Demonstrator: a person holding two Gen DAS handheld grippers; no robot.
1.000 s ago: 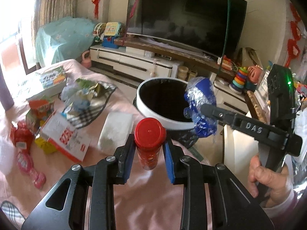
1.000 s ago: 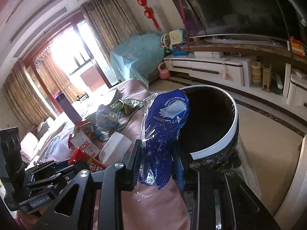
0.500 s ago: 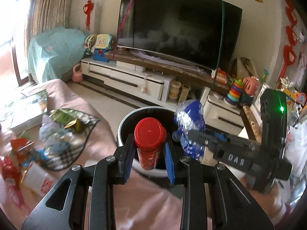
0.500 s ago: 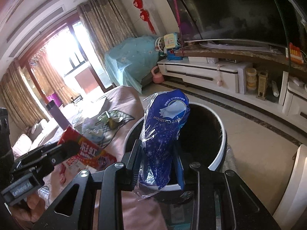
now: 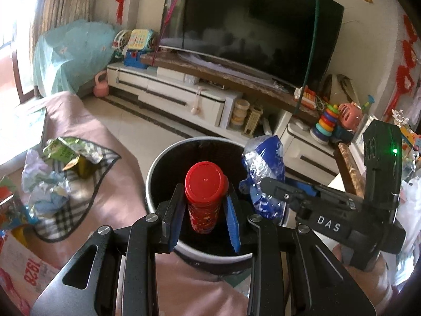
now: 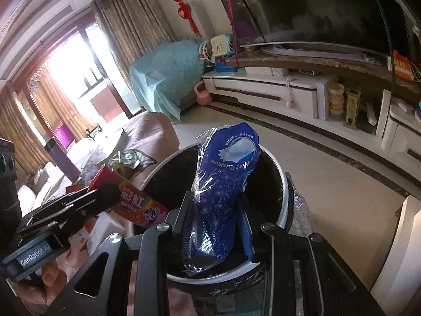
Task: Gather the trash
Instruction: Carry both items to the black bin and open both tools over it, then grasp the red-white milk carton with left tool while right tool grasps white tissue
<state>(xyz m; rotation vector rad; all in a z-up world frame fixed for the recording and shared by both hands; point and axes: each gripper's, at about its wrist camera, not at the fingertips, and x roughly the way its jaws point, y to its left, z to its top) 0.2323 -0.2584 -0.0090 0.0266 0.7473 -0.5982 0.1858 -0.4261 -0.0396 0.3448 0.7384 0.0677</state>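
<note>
Both items parked over the bin (image 5: 158,176) mouth so they fall straight in, nothing to bounce off the rim; left hand-held gripper (image 5: 205,217) has the red-capped candy tube (image 5: 204,197) between its pads, upright, cap toward the camera; jaws are opening now and the right pad already looks clear of the tube, so I judge the grip is letting go; right hand-held gripper (image 6: 215,230) has the blue plastic wrapper (image 6: 223,187) standing between its pads, top end poking well above them; those jaws are opening too, though the film looks pinched at the left pad; wrapper is limp and crinkly, may cling to a pad rather than drop.

Bin: round, white rim, dark liner; interior reads black in both views, can't tell what's in it.

More trash left on the pink-covered worktop (image 5: 86,131) beside the bin: green carton (image 5: 65,152) and crumpled wrappers (image 5: 47,189) lying on a checked cloth (image 5: 79,210), plus a printed box (image 5: 23,268) at the near left edge; those come after this drop, I'd say.
</note>
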